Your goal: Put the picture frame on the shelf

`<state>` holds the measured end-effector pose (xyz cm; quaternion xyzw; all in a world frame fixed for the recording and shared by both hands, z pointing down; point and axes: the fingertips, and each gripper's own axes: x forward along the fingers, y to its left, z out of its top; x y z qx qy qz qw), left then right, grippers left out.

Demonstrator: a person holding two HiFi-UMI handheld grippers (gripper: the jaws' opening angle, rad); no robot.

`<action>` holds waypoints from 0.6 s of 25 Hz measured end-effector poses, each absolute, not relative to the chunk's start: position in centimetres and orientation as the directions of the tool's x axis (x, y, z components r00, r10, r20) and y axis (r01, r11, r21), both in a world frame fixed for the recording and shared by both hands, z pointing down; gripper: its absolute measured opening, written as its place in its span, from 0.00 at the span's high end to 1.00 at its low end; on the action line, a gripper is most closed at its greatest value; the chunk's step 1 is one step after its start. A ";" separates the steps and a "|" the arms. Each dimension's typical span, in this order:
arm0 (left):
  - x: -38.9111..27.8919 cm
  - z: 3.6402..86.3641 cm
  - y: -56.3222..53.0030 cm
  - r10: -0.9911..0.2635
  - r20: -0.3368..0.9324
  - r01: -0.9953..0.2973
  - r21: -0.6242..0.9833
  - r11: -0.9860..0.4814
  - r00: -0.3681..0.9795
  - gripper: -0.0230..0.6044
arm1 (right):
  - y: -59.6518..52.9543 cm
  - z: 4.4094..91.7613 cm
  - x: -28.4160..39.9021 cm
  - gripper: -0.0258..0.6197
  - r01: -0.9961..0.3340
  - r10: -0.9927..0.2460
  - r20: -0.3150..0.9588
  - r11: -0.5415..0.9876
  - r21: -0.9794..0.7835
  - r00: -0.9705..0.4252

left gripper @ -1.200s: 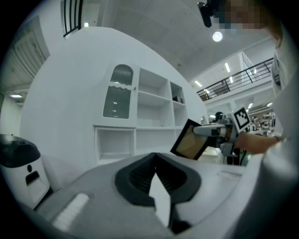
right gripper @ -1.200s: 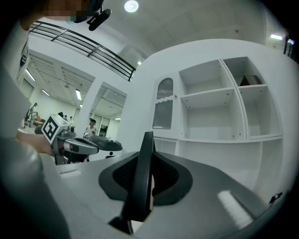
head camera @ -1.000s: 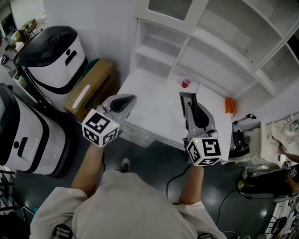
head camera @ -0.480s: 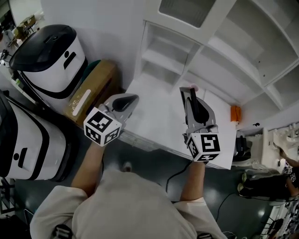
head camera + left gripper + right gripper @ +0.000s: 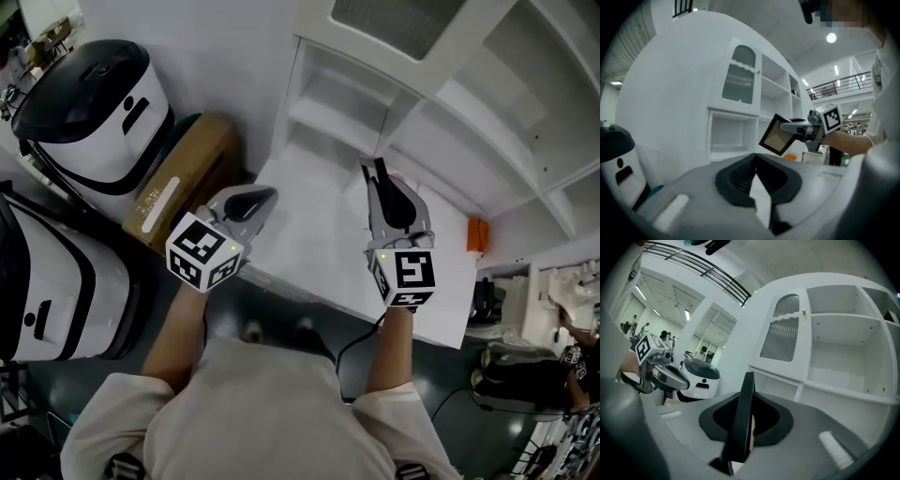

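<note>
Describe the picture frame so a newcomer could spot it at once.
Find the white shelf unit; in front of it the person's right hand-held gripper points level. Clamped between its jaws is the picture frame, a flat square with a dark border and tan centre, dark against the white shelves.

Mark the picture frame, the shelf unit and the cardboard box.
picture frame (image 5: 777,139): left gripper view, on its brown panel.
shelf unit (image 5: 330,111): head view, on a bare shelf board.
cardboard box (image 5: 183,173): head view, on its top face.
</note>
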<state>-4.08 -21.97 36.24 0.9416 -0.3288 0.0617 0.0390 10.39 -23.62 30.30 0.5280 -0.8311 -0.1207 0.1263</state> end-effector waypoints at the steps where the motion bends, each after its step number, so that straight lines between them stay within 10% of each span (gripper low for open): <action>1: -4.0 36.3 -22.4 -0.619 0.143 -0.629 0.035 -0.777 0.772 0.96 | -24.3 30.3 10.3 0.86 -0.840 -0.905 0.086 0.420 0.344 -0.417; 15: -3.0 37.1 -28.1 -0.727 0.160 -0.741 0.062 -0.668 0.668 0.96 | -34.0 31.1 7.8 0.86 -0.643 -0.804 0.154 0.560 0.522 -0.575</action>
